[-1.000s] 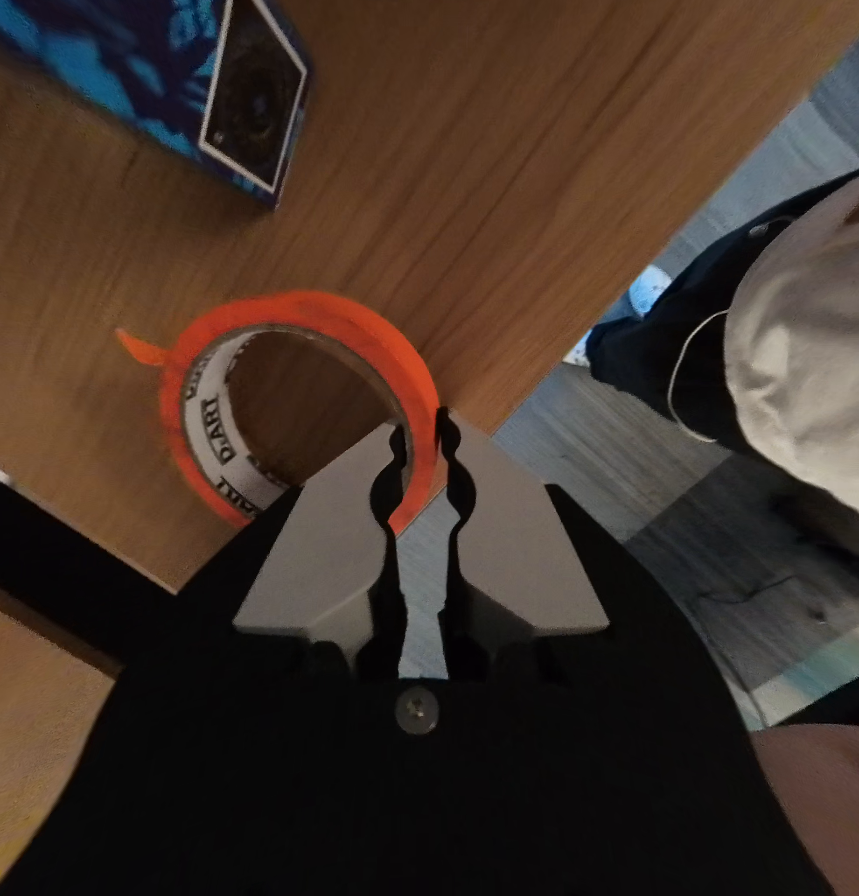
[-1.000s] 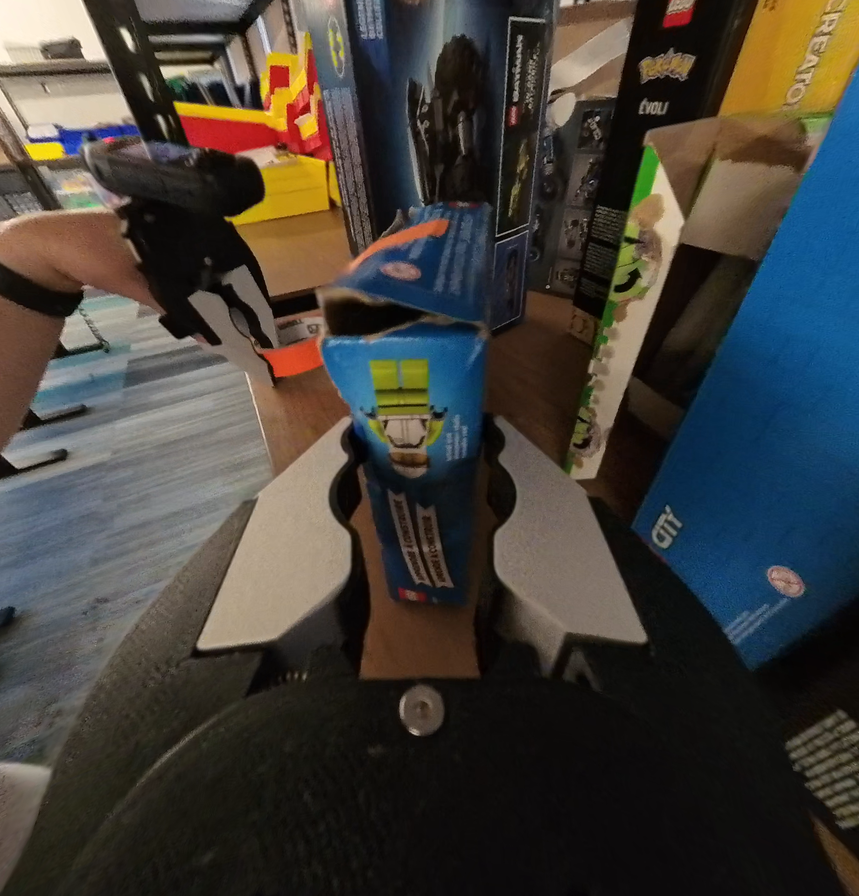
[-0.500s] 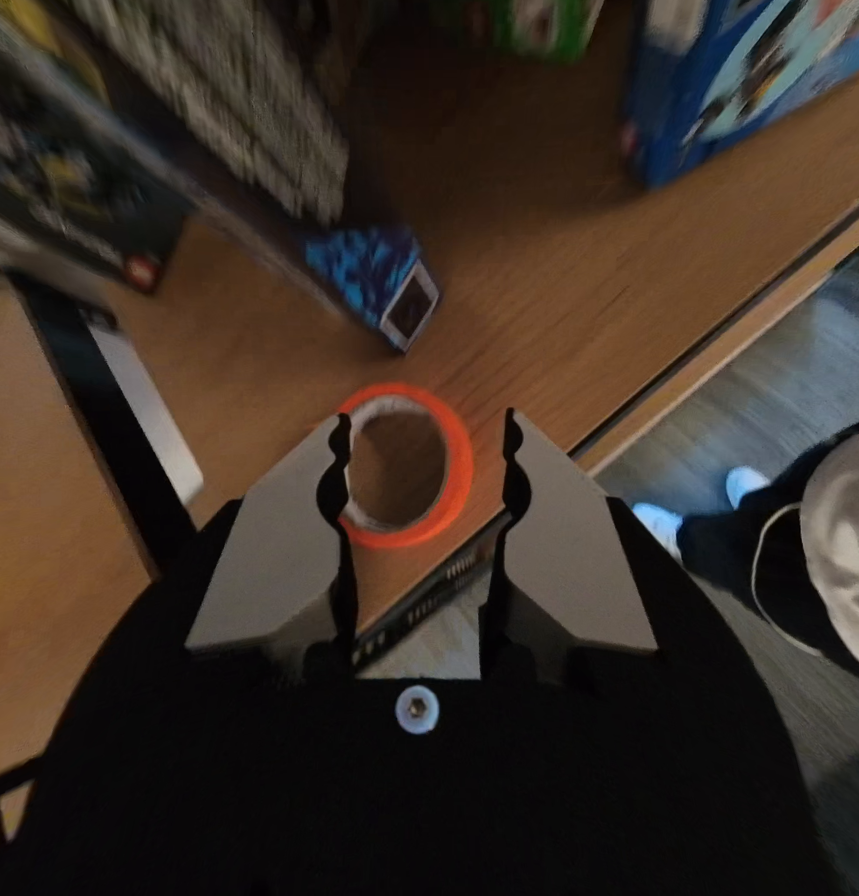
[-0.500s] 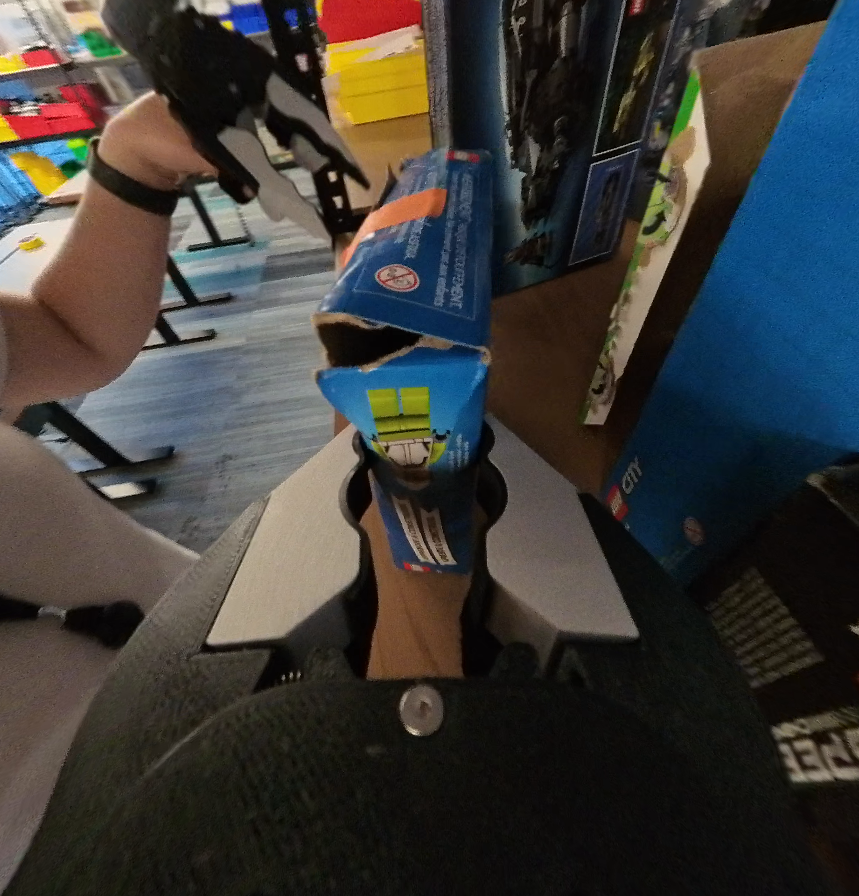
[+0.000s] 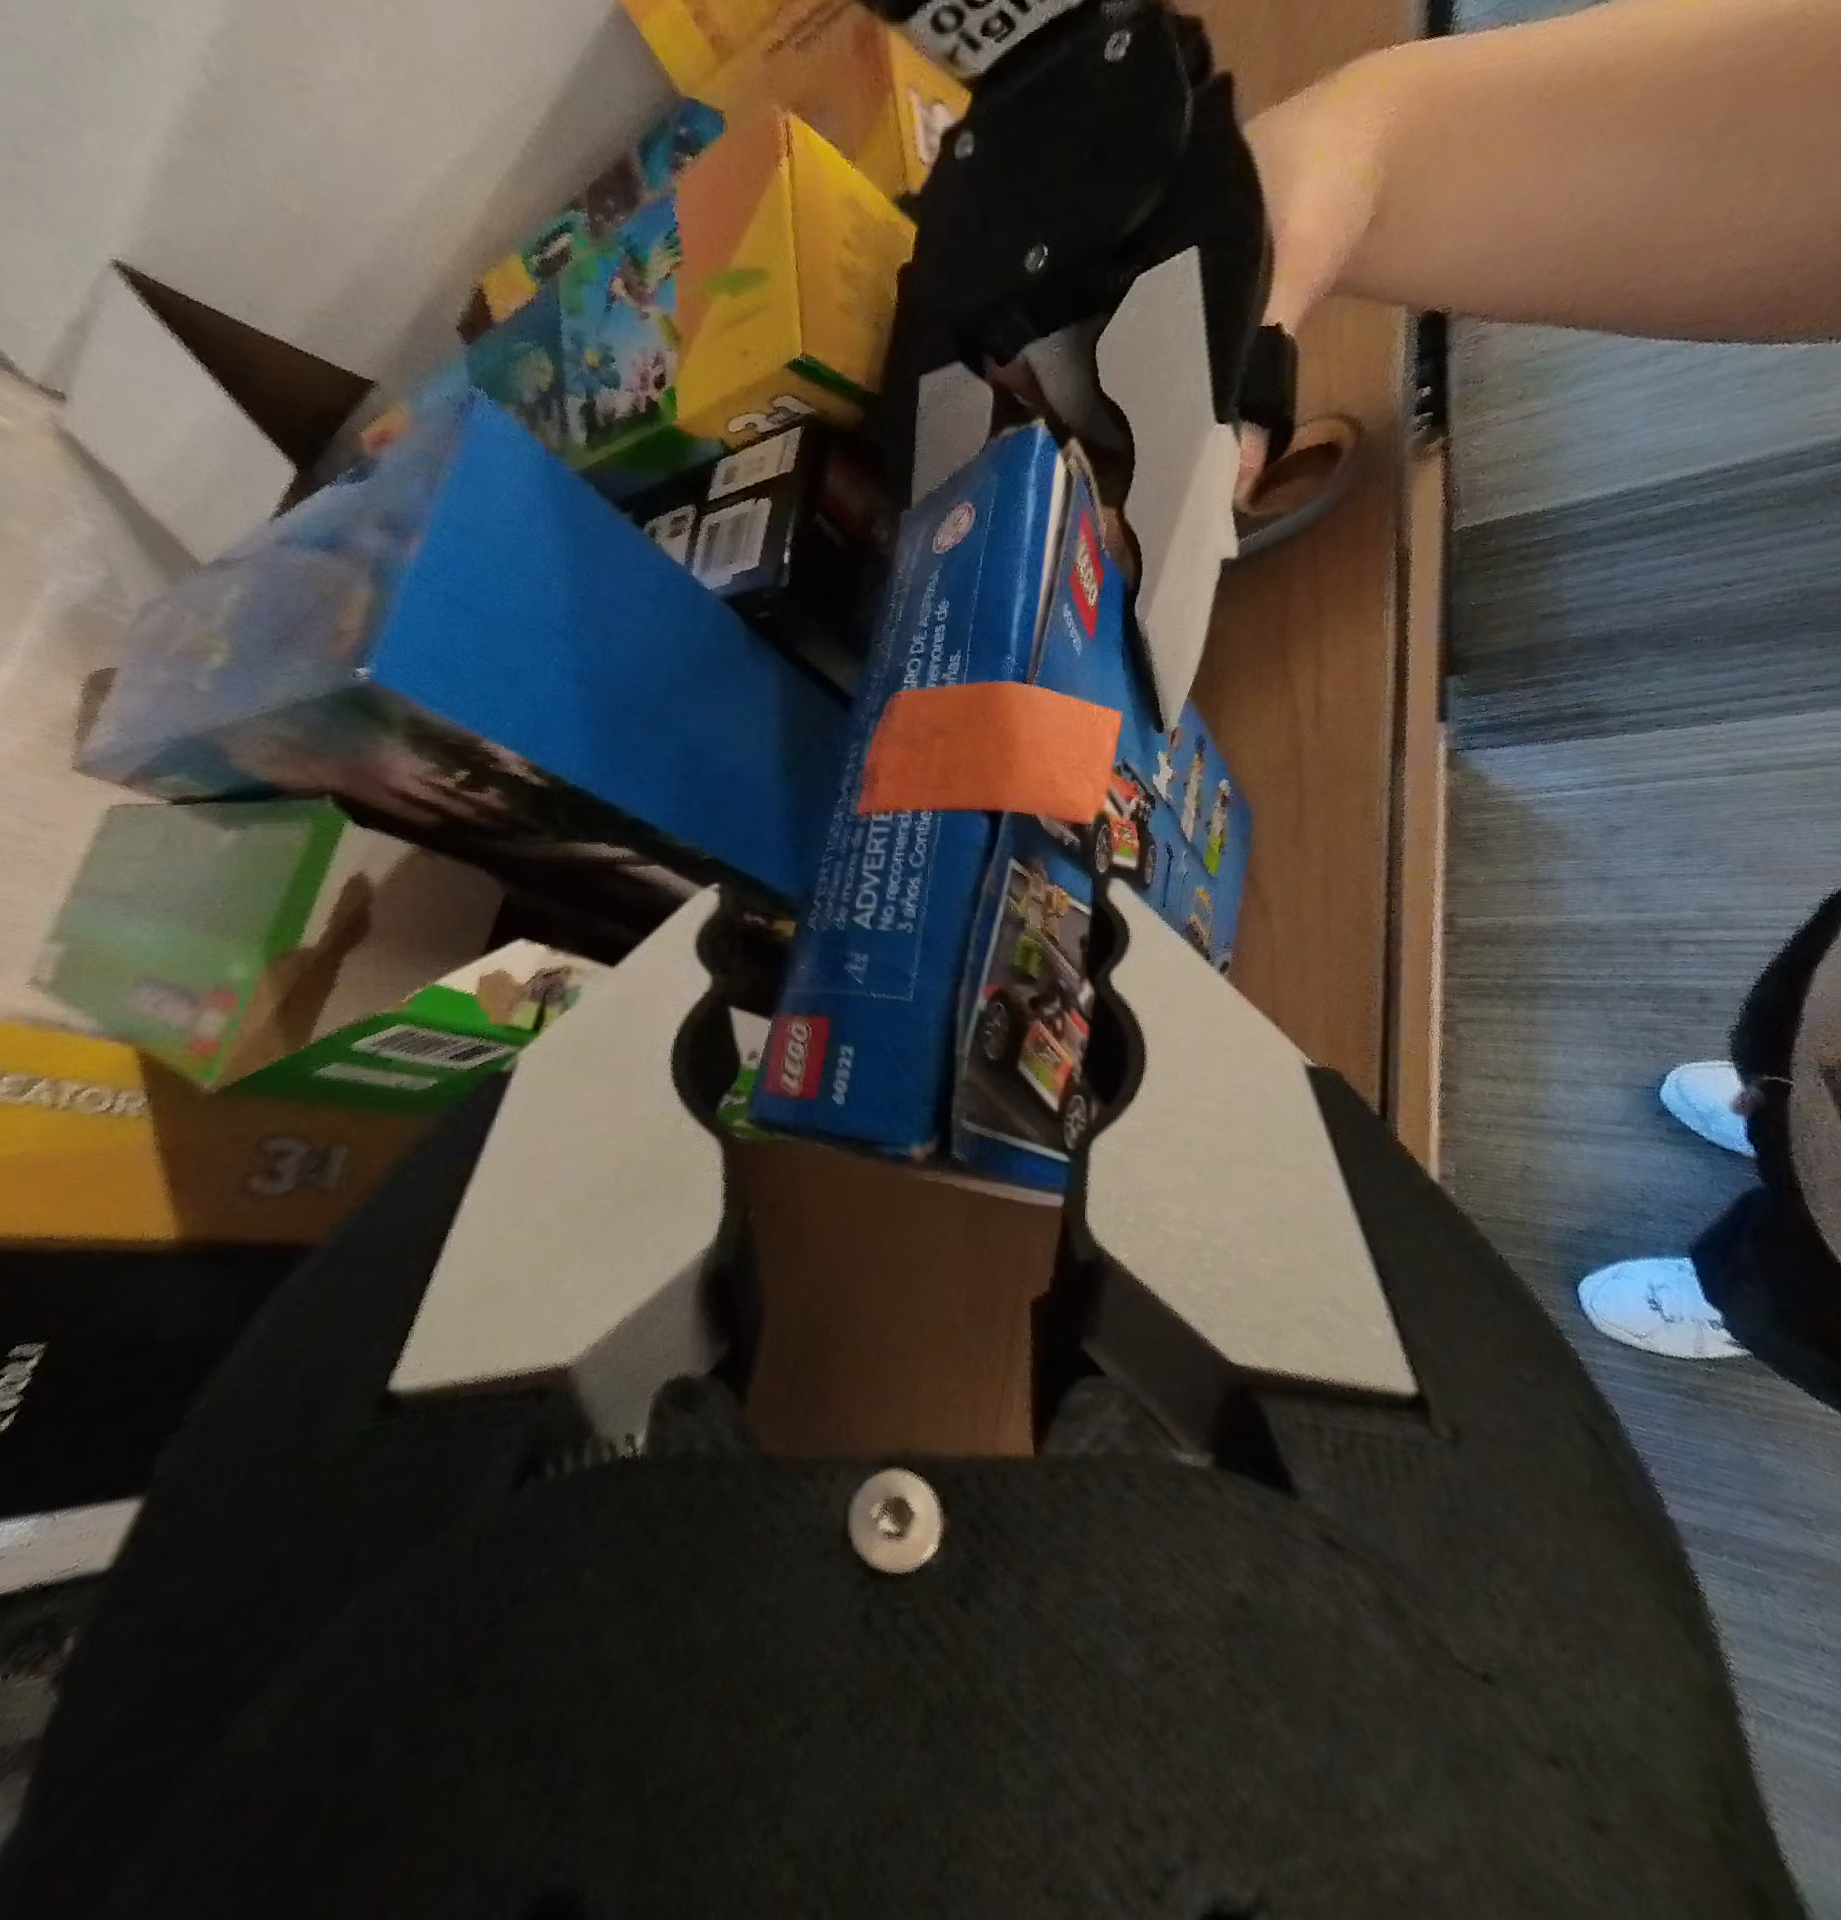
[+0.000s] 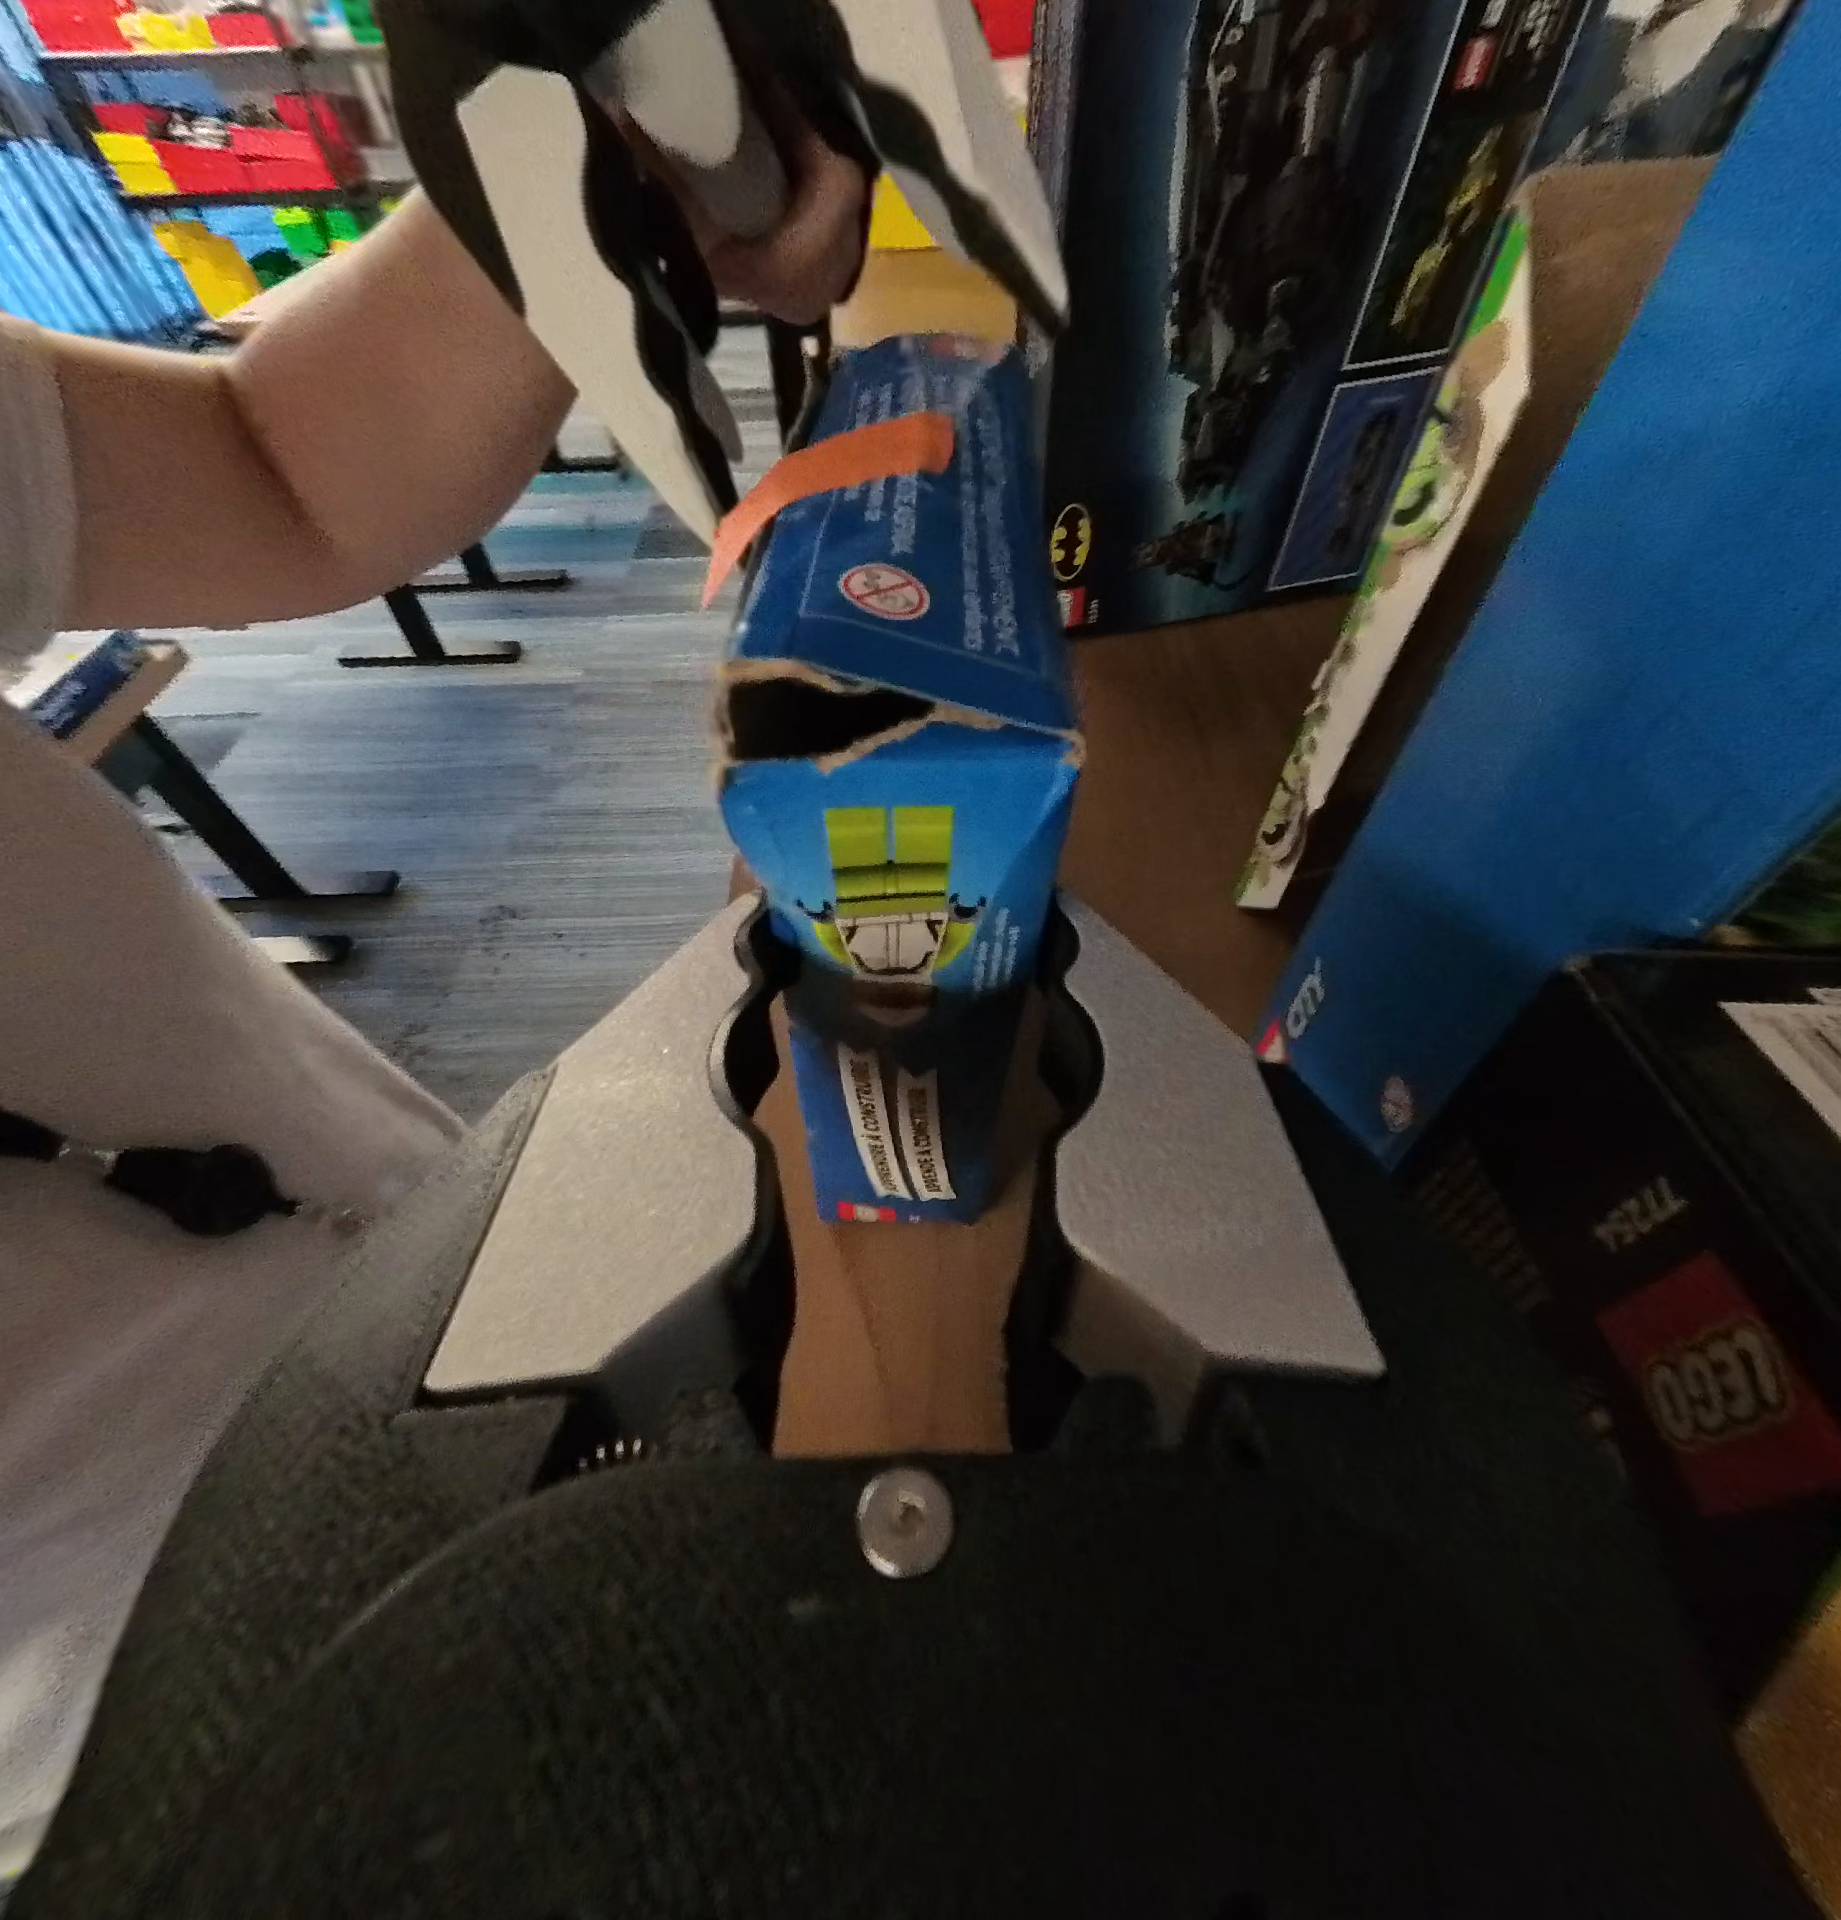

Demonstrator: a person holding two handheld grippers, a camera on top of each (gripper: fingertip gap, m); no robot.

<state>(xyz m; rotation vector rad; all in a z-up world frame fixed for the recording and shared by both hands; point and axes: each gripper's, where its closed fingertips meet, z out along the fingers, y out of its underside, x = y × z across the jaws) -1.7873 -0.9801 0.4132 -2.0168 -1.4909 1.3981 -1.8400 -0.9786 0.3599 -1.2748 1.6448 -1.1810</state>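
Change: left gripper [image 5: 908, 971] gone from orange tape roll to blue box [image 5: 931, 831].
Left jaws: spread, straddling box's near end, contact unclear.
Box: upright on table [image 5: 1300, 665], orange tape strip [image 5: 989, 750] across edge.
Right gripper [image 6: 900, 961]: jaws clamped on box's torn end.

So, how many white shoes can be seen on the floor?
2. Both stand on the grey floor at the right edge of the left wrist view: one shoe higher, the other shoe lower.

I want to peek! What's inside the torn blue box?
Only a dark gap shows through the ripped end of the blue box, held by the right gripper. Its walls hide whatever is inside. Orange tape crosses its top.
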